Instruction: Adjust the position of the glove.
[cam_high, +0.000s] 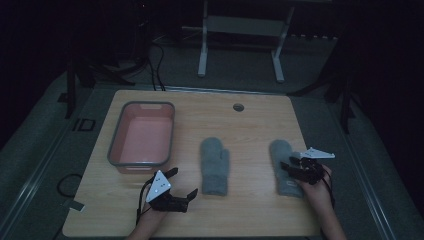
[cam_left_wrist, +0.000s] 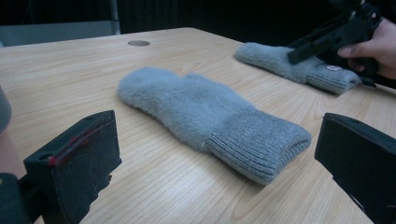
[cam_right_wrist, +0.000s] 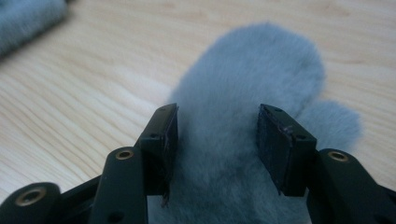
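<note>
Right gripper view: the right gripper (cam_right_wrist: 217, 140) is held with open jaws over the right mitten (cam_right_wrist: 252, 84), likely for grabbing, while the left gripper (cam_high: 182, 184), also open, is kept left of the middle mitten (cam_high: 215, 165).

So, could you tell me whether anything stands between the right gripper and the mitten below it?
Nothing visible does: the right gripper hangs open directly over the right mitten, jaws either side of its fuzzy body.

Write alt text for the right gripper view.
The right gripper, its two black jaws open, hangs over a fluffy grey mitten that lies flat on a light wooden table, the mitten's body between the jaws and its thumb sticking out to the right. A second grey mitten shows blurred at the top left corner.
</note>
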